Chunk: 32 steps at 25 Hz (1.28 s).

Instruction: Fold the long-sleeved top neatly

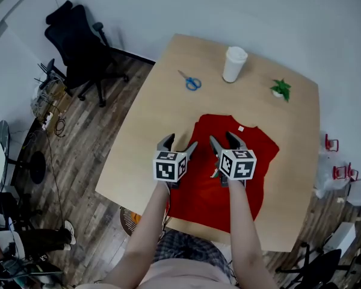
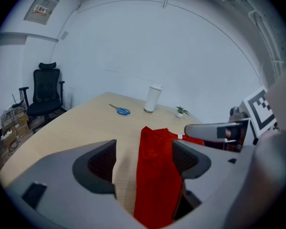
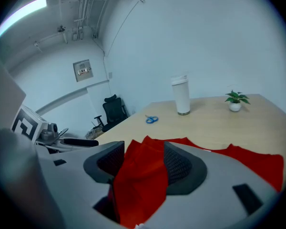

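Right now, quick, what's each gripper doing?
Left gripper: open, gripping nothing.
Right gripper: open; fabric of the red top sits between its jaws, not pinched.

Cool, even light (fisheye-warped edges), soft shadows.

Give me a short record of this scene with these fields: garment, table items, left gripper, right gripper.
garment: red top, lying on the wooden table, collar away from the person
table items: blue scissors, white cup, small plant, all beyond the top
left gripper: jaws apart, over the top's left edge, holding nothing
right gripper: jaws apart, red cloth visible between them, not pinched
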Each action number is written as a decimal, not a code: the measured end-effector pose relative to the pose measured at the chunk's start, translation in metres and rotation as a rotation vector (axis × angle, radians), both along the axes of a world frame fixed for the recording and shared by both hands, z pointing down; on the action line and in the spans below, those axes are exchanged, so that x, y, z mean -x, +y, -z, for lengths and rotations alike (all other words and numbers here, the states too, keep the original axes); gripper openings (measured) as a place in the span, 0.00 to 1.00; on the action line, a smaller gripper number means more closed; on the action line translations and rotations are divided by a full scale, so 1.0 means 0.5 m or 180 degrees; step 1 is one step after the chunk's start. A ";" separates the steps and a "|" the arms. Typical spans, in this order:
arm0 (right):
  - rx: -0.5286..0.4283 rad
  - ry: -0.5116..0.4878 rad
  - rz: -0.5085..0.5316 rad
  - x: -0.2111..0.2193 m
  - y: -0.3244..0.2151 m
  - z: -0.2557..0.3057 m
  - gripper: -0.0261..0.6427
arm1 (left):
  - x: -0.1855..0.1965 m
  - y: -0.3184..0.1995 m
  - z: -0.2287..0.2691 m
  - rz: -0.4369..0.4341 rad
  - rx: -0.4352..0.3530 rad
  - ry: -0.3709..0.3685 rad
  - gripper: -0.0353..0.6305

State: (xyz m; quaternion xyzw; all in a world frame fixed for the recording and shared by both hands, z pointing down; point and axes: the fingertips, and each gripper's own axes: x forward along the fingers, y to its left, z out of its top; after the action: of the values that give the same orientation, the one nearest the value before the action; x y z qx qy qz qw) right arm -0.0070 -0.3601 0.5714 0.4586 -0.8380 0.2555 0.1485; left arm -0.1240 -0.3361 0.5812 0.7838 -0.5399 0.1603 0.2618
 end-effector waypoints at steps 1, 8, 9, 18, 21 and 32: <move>-0.0024 0.0030 -0.0057 -0.028 0.000 0.007 0.44 | -0.013 -0.008 0.004 -0.0048 -0.0017 -0.0025 0.60; -0.0048 0.0455 -0.0249 -0.231 0.004 0.017 0.44 | -0.122 -0.078 0.021 -0.0694 -0.0087 -0.0245 0.60; -0.0038 0.0570 -0.0219 -0.255 0.006 0.015 0.44 | -0.138 -0.087 0.022 -0.0831 -0.0076 -0.0274 0.60; 0.0098 0.1414 0.0601 -0.386 -0.044 -0.030 0.43 | -0.253 -0.168 -0.008 -0.2168 0.0127 -0.0897 0.60; 0.0170 0.1673 0.1013 -0.385 -0.076 -0.068 0.41 | -0.283 -0.196 -0.045 -0.2614 0.0273 -0.1183 0.60; 0.0608 0.2072 0.1853 -0.376 -0.123 -0.215 0.38 | -0.323 -0.255 -0.188 -0.3483 0.0884 -0.1712 0.56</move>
State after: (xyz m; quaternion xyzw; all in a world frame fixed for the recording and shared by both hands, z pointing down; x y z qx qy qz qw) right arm 0.1808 -0.4217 0.6787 0.2444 -0.8145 0.1216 0.5120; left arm 0.0376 -0.4635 0.6753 0.8376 -0.0814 0.5316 0.0961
